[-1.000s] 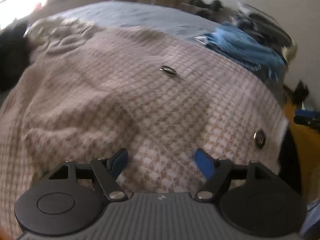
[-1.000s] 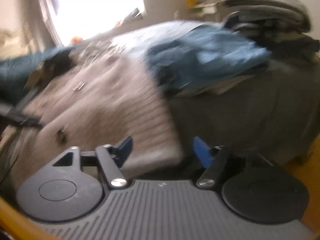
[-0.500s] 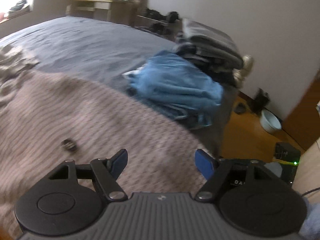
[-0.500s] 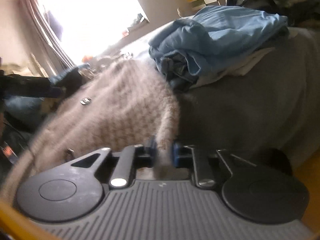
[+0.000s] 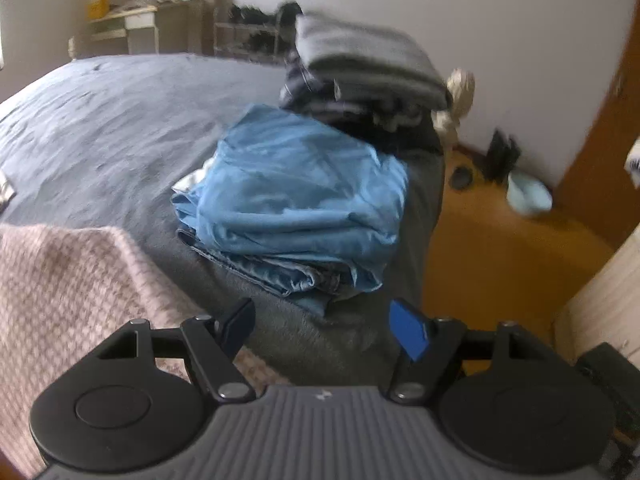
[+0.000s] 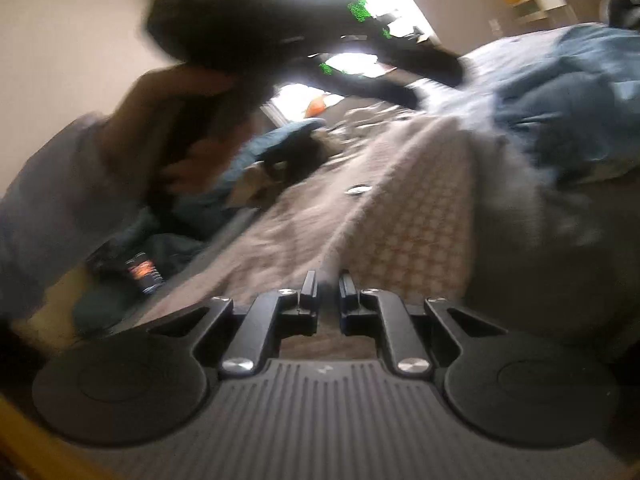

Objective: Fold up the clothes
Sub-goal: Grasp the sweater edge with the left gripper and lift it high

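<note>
Grey-blue bedding (image 5: 120,128) covers the bed I work over. My right gripper (image 6: 328,292) is now pinched narrow on the edge of the pinkish-beige houndstooth knit garment (image 6: 400,216); a second ago it was spread wide beside that hem, so the grasp is made and, I judge, a fold can start. My left gripper (image 5: 320,326) stays wide and empty, and has swung off the knit garment (image 5: 60,288) toward the bed's corner. Beyond it lie a folded light blue cloth (image 5: 296,200) on denim and a dark folded stack (image 5: 368,64); orange-brown floor (image 5: 500,248) and pale wall follow.
</note>
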The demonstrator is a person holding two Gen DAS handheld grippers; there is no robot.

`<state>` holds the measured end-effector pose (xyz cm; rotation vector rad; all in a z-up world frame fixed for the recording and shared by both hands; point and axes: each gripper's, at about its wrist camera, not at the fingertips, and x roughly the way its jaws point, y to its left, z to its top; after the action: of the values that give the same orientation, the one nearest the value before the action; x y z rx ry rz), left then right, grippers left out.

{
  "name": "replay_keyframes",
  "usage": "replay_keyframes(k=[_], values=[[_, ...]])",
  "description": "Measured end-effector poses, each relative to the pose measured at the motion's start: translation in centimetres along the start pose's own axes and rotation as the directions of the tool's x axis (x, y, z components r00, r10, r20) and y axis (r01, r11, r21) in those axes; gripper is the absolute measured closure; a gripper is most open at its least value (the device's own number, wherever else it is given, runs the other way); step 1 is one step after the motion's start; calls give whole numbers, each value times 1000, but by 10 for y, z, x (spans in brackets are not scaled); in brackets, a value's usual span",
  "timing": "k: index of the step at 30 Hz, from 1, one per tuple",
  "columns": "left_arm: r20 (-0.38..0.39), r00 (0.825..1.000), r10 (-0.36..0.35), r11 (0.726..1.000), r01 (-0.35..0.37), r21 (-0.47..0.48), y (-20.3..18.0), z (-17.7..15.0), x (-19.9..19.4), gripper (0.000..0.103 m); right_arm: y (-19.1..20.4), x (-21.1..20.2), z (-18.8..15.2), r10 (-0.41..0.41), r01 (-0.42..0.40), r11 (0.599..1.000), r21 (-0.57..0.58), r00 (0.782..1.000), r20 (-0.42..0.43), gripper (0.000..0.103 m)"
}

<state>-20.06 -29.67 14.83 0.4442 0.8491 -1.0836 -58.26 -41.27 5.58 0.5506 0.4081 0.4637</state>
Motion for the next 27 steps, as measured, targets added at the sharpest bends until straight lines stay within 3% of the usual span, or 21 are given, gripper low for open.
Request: replay_keyframes(k=[3, 5, 9, 12, 16, 17, 19, 20, 21, 23, 25, 27], values=[[-60, 997, 44, 999, -42, 34, -1, 4, 13, 28, 1, 9, 5, 114, -114, 993, 35, 994, 4, 95], [-111, 990, 82, 996, -77, 54, 2, 3, 21, 28, 7, 16, 10, 233, -233, 971, 49, 972, 11, 95], [-158, 970, 185, 983, -181, 44, 18, -7, 23, 26, 26, 29, 13, 295, -295, 955, -27, 955, -23, 95], [-157, 975, 157, 978, -175, -111, 43, -20, 16, 23, 14, 33, 13, 284, -284, 959, 5, 959, -25, 93], [-160, 985, 66, 955, -108, -276, 64, -39, 30, 21, -10, 28, 16, 169, -169, 985, 46, 986, -4, 92], [-146, 989, 33, 949, -77, -306, 67, -43, 36, 29, -16, 26, 17, 128, -127, 990, 58, 992, 3, 92], [-80, 995, -56, 926, 22, -378, 73, -52, 45, 80, -29, 19, 22, 40, -43, 994, 103, 999, 32, 90], [-29, 996, -89, 907, 69, -416, 76, -58, 46, 93, -38, 14, 25, 2, -9, 991, 136, 999, 52, 88], [34, 992, -119, 878, 121, -463, 81, -66, 44, 95, -45, 9, 27, -29, 18, 986, 163, 997, 67, 85], [185, 964, -190, 781, 262, -567, 96, -89, 34, 95, -58, 3, 34, -111, 94, 979, 183, 990, 86, 85], [341, 911, -232, 678, 403, -616, 111, -115, 23, 95, -70, -1, 41, -206, 187, 966, 179, 974, 98, 85], [503, 827, -251, 560, 548, -621, 123, -142, 10, 95, -80, 1, 50, -275, 256, 952, 168, 956, 101, 84]])
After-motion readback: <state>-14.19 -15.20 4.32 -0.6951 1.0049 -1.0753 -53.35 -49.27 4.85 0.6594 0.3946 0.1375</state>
